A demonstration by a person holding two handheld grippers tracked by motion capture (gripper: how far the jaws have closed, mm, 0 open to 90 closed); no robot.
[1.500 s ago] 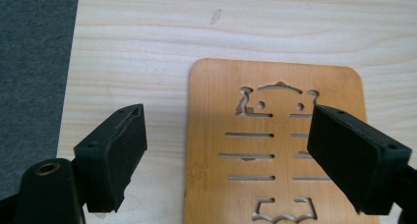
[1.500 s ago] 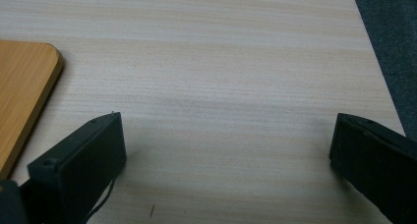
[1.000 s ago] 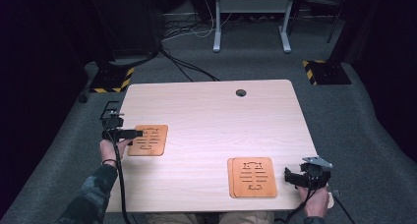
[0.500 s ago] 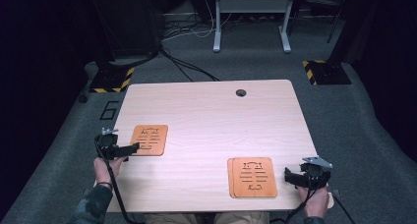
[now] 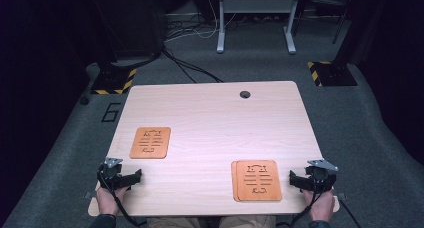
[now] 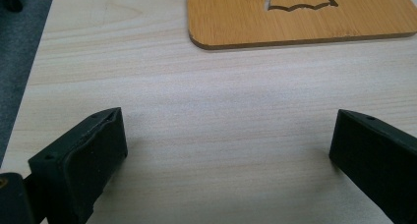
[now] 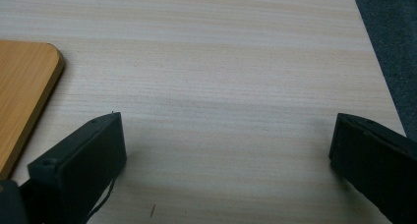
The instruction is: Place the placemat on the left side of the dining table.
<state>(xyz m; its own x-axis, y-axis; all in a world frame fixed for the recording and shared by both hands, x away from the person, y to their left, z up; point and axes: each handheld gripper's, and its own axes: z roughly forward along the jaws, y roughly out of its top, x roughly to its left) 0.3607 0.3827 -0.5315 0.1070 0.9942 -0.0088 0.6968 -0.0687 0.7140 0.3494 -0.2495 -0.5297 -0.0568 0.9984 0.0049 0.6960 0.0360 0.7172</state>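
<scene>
Two orange-brown wooden mats with cut-out slots lie on the pale wooden table (image 5: 215, 118). The left mat (image 5: 150, 142) (image 6: 300, 15) lies flat at the left side. The right mat (image 5: 256, 180) (image 7: 22, 94) looks like a stack of two near the front edge. My left gripper (image 5: 136, 178) (image 6: 228, 145) rests open at the front left corner, below the left mat, holding nothing. My right gripper (image 5: 293, 179) (image 7: 226, 145) rests open at the front right, just right of the right mat, also holding nothing.
A dark cable hole (image 5: 244, 94) sits near the table's far edge. Grey carpet surrounds the table. Cables, a metal stand (image 5: 255, 8) and yellow-black striped feet (image 5: 327, 73) lie beyond it. The table's edge is close to both grippers.
My left gripper has let go of the left mat and pulled back toward the front left corner. The mat stays flat on the table. The right gripper has not moved.
</scene>
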